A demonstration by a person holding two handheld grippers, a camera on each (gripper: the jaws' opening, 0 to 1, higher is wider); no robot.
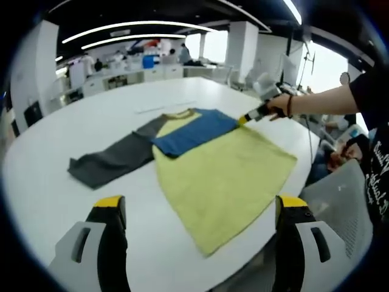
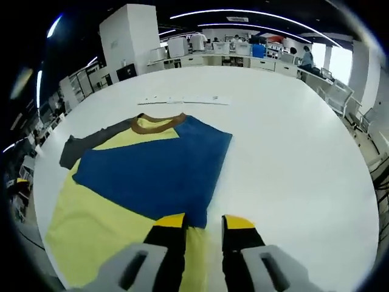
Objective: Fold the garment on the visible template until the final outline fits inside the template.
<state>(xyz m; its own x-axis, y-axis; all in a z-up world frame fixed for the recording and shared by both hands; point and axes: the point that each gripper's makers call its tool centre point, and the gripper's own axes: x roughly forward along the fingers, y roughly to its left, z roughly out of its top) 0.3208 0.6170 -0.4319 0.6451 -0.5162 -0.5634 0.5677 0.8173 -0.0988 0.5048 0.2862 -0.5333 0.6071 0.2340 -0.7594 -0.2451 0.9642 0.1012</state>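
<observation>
A yellow T-shirt (image 1: pixel 225 176) lies flat on the white table (image 1: pixel 73 121), its brown collar (image 1: pixel 180 114) at the far end. One blue sleeve (image 1: pixel 194 131) is folded across the chest, while the grey sleeve (image 1: pixel 109 161) stretches out to the left. My left gripper (image 1: pixel 200 207) hangs above the shirt's near hem, open wide and holding nothing. My right gripper (image 2: pixel 204 222) hovers at the tip of the blue sleeve (image 2: pixel 152 170) with a narrow gap between its jaws and nothing pinched. It appears in the left gripper view as the right gripper (image 1: pixel 246 118), held by a hand (image 1: pixel 279 104).
A thin pale strip (image 2: pixel 182 99) lies on the table beyond the collar (image 2: pixel 155 123). A grey mesh chair (image 1: pixel 340 201) and the person stand at the table's right edge. Desks, pillars and people fill the far room.
</observation>
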